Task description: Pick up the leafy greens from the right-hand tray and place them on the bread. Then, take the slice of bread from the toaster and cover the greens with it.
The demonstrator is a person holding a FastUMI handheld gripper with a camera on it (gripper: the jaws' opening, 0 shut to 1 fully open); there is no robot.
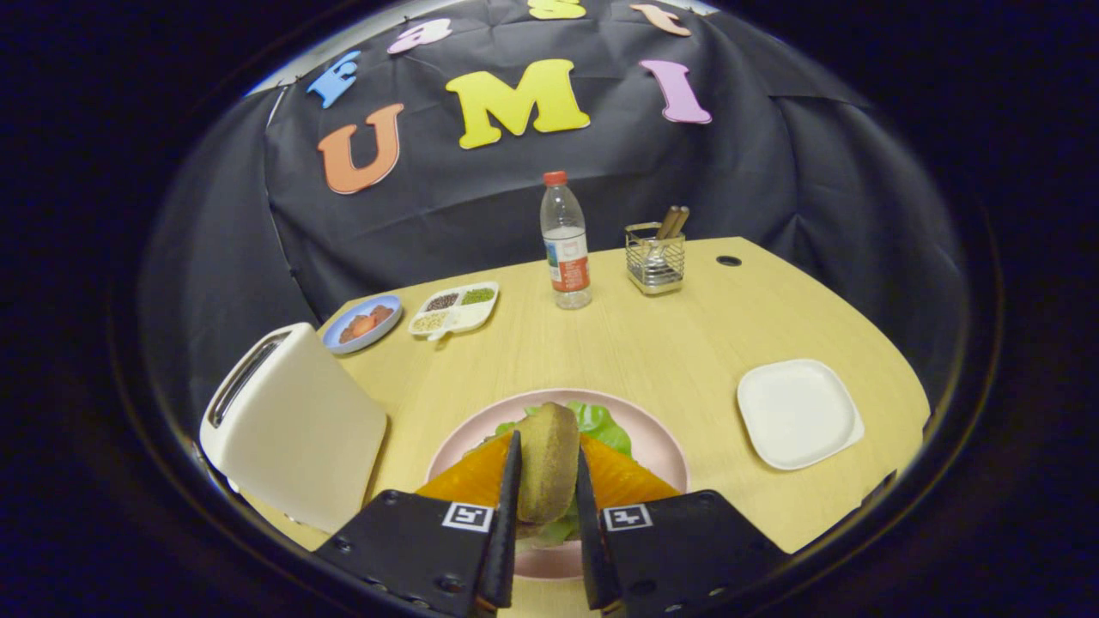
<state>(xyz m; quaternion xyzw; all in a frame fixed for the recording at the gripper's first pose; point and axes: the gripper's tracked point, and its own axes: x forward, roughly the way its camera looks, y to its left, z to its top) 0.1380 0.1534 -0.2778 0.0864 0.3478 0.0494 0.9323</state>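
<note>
Brown bread slice [548, 459] stands upright between the tongs [547, 481], both fingers clamped on it, above greens [601, 425] on pink plate [661, 446].

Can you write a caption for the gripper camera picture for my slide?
The gripper holds a slice of bread on edge between its fingers, above the leafy greens on the pink plate.

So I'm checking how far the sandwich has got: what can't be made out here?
- Bottom bread: hidden in the gripper view under the leafy greens, the held bread slice and the claw.
- Near rim of the pink plate: covered by the claw's fingers.
- Toaster slot: seen edge-on, inside unreadable.
- Divided tray contents: too small to identify.
</note>
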